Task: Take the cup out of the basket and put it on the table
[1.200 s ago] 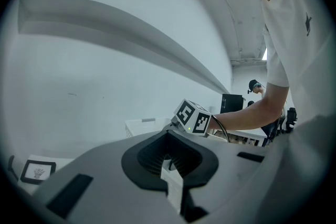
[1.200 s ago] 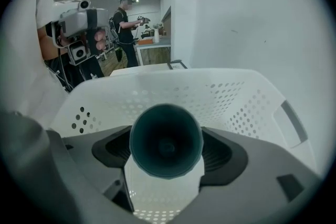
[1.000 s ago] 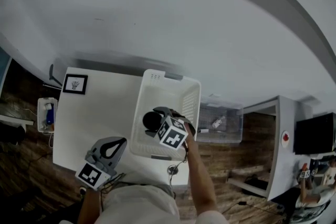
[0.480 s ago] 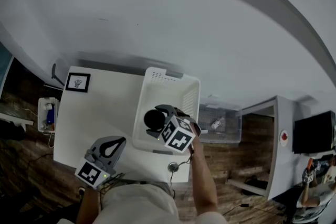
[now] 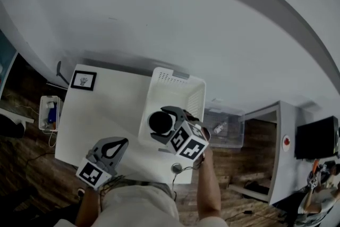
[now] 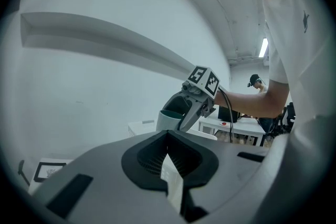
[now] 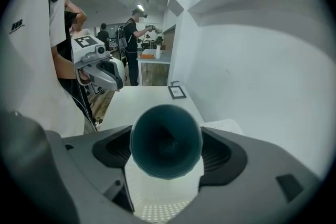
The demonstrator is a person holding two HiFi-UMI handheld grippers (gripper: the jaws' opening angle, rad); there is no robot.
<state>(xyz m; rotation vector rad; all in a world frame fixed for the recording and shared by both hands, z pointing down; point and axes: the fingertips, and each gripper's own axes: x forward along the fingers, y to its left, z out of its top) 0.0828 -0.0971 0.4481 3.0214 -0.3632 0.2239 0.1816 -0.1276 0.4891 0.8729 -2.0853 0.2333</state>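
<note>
Grips the cup [image 5: 159, 123] firmly between the jaws of the right gripper [image 5: 166, 126], just below the middle of the head view, dark mouth turned up toward the camera. Looks larger there than a second ago and has drifted from inside the basket [image 5: 178, 94] toward its near left rim, now overlapping that edge. Fills the centre of the right gripper view with its teal hollow, pinched from both sides, the basket's holed bottom showing apart from it at the lower edge of the frame. Seen from the left gripper view, stands raised at centre right, above the basket's white rim. Keeps the left gripper [image 5: 120, 144] at the lower left of the head view, much where it was a second ago, over the near edge of the table [image 5: 101, 114], jaws together with nothing between them. Leaves the small picture frame [image 5: 84, 80] lying at the table's far left corner, well apart from both grippers, shifted slightly right in the frame only as the whole view has shifted.
</note>
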